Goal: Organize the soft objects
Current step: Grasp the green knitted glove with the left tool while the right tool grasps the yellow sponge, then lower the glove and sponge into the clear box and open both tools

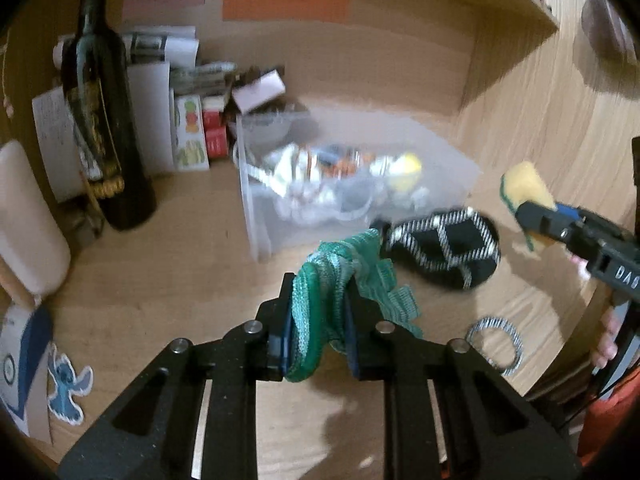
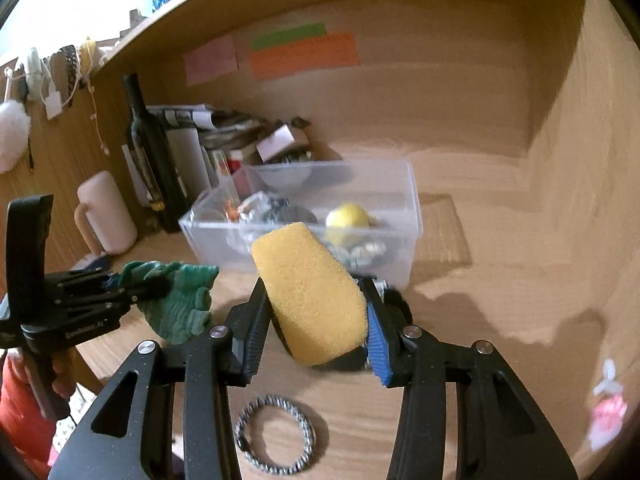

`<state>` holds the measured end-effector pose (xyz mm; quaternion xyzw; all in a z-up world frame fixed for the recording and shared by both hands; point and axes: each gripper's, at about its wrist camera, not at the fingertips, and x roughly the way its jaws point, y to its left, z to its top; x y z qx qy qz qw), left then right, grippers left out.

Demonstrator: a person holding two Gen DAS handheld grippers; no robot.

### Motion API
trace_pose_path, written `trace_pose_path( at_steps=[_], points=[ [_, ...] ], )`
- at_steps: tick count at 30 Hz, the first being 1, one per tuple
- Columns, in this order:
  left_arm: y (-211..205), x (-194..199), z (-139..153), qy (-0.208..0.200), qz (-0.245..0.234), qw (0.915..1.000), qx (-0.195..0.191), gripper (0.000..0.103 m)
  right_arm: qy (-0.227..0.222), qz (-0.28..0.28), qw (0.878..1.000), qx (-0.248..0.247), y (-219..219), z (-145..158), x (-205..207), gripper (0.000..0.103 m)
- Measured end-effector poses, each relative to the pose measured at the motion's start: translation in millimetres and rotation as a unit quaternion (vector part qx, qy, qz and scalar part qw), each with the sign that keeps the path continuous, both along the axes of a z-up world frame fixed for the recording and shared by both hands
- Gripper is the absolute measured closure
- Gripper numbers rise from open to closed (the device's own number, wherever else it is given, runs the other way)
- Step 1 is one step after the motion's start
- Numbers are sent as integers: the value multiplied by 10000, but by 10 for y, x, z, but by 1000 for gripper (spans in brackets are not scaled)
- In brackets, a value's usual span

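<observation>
The table [image 2: 500,320] is matt wood grain. The sponge [image 2: 312,296] is porous yellow foam, the green cloth [image 1: 340,288] an open knit. The bin [image 2: 408,208] is cloudy translucent plastic, the bottle [image 1: 108,128] glossy dark glass.

1. The cloth [image 1: 340,280] is green knit mesh.
2. The sponge [image 2: 312,296] is yellow with a green backing.
3. The pouch [image 1: 444,246] is black with white striped lines.
4. The ring [image 2: 275,434] is black-and-white braided.
5. The bottle [image 1: 102,120] is dark green.
6. The bin [image 2: 400,188] is clear.
</observation>
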<state>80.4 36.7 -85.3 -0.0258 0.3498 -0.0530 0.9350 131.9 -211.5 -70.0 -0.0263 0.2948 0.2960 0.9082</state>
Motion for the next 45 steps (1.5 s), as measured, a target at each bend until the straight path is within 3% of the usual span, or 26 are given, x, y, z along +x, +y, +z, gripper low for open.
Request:
trace_pose_path(
  at_steps=[13,20,26,34,45],
  points=[
    [-68,279,676,-1032,128,9945,133,82,-582,169,9980,156,237,390,310,63],
    [-62,509,807,-1197,209,9924,206,82,-622,173,9979,89,411,457,618,63],
    [-41,787,668,-999,389,9938,282,82,-383,196,9990,-130,581,335,853,63],
    [-55,1173,286,-424,373,9975,413,82,-16,237,9988,-438,687,94,1073,63],
    [-87,1366,-52,13,351,9974,634,80,316,396,9948,-880,830,-203,1222,60]
  ],
)
